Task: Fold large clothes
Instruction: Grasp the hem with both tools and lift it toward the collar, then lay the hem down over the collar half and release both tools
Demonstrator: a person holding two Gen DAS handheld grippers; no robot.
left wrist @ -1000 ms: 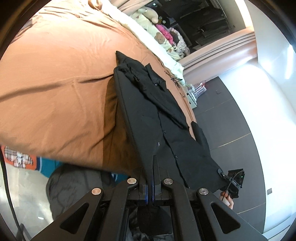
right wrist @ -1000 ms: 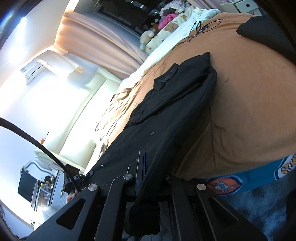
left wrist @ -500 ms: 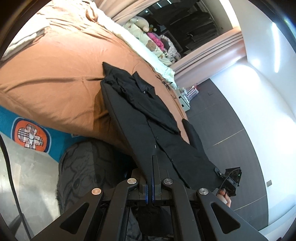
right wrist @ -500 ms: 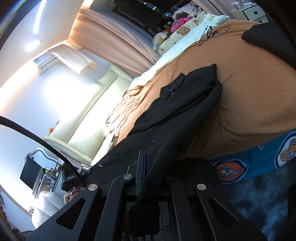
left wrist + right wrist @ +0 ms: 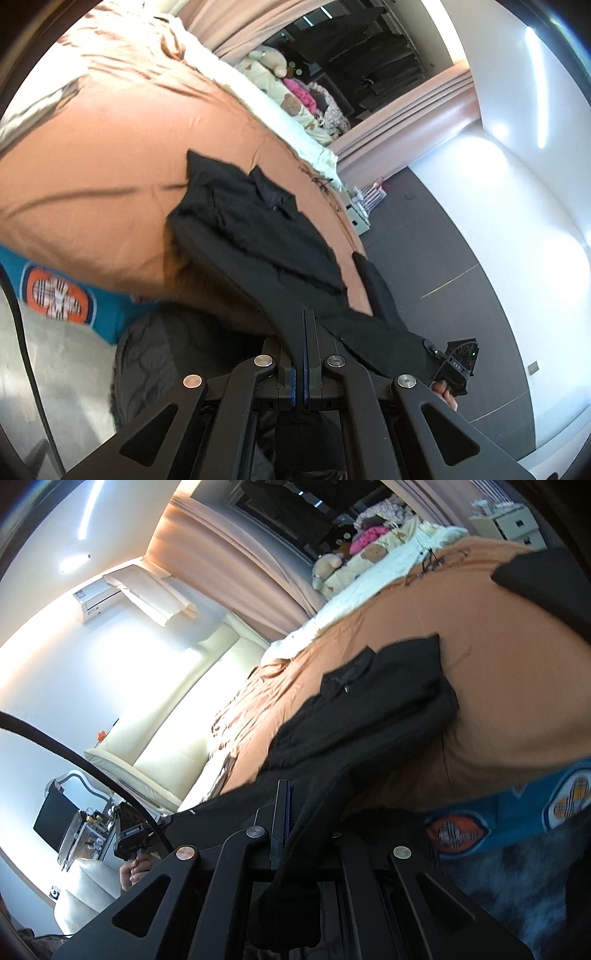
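Observation:
A long black coat [image 5: 266,236] lies with its collar end on the orange bed cover [image 5: 92,177] and its lower part stretched off the bed edge toward me. My left gripper [image 5: 303,321] is shut on one corner of the coat's hem. My right gripper [image 5: 286,794] is shut on the other hem corner of the coat [image 5: 369,709]; loose cloth hangs down in front of its fingers. The right gripper also shows in the left wrist view [image 5: 456,363], at the coat's far corner.
The bed has a teal patterned sheet [image 5: 55,291] at its edge and stuffed toys [image 5: 291,103] at its head. Another black garment [image 5: 546,583] lies on the bed to the right. A dark rug [image 5: 166,365] covers the floor below. A cream sofa [image 5: 177,731] stands beyond.
Both grippers have pulled back and lifted, drawing the coat's lower part off the bed edge. More of the teal sheet and floor shows now. Both stay shut on the hem.

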